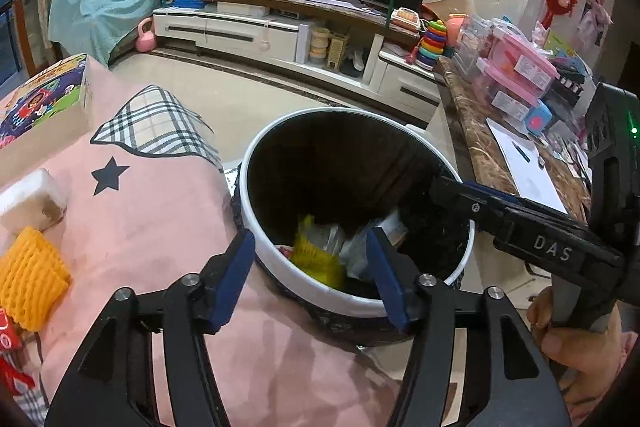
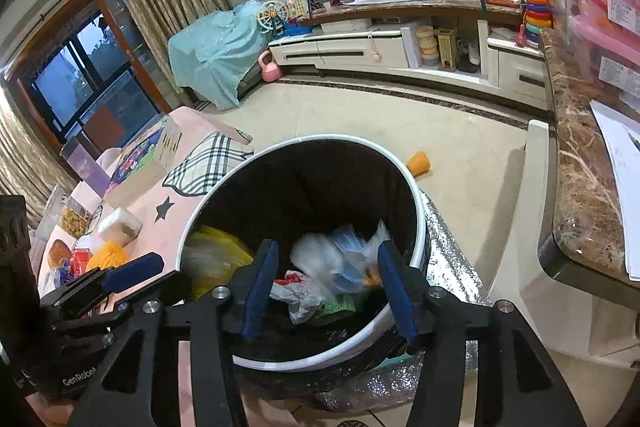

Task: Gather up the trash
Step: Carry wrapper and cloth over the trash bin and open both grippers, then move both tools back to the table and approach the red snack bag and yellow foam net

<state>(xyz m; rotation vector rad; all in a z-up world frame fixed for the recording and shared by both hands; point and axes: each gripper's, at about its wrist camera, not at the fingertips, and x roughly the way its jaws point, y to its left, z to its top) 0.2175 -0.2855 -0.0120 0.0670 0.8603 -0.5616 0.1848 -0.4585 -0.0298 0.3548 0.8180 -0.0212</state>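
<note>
A black trash bin with a white rim (image 1: 250, 163) (image 2: 300, 363) stands beside the pink-clothed table. My left gripper (image 1: 310, 234) hangs open over its near rim, with a yellow foam net (image 1: 316, 255) lying in the bin below. My right gripper (image 2: 329, 246) is open above the bin. A blurred clear plastic bag (image 2: 332, 255) shows between its fingers, and the pads do not press on it. A yellow bag (image 2: 216, 251) and a crumpled wrapper (image 2: 296, 291) lie inside. On the table are an orange foam net (image 1: 30, 279) and a white foam block (image 1: 34, 195).
A puzzle box (image 1: 44, 99) sits on the pink cloth (image 1: 160, 227). A marble counter (image 2: 580, 167) crowded with boxes and paper runs along the right. Another orange foam net (image 2: 420, 163) lies on the floor behind the bin. A silver mat (image 2: 452, 267) lies under the bin.
</note>
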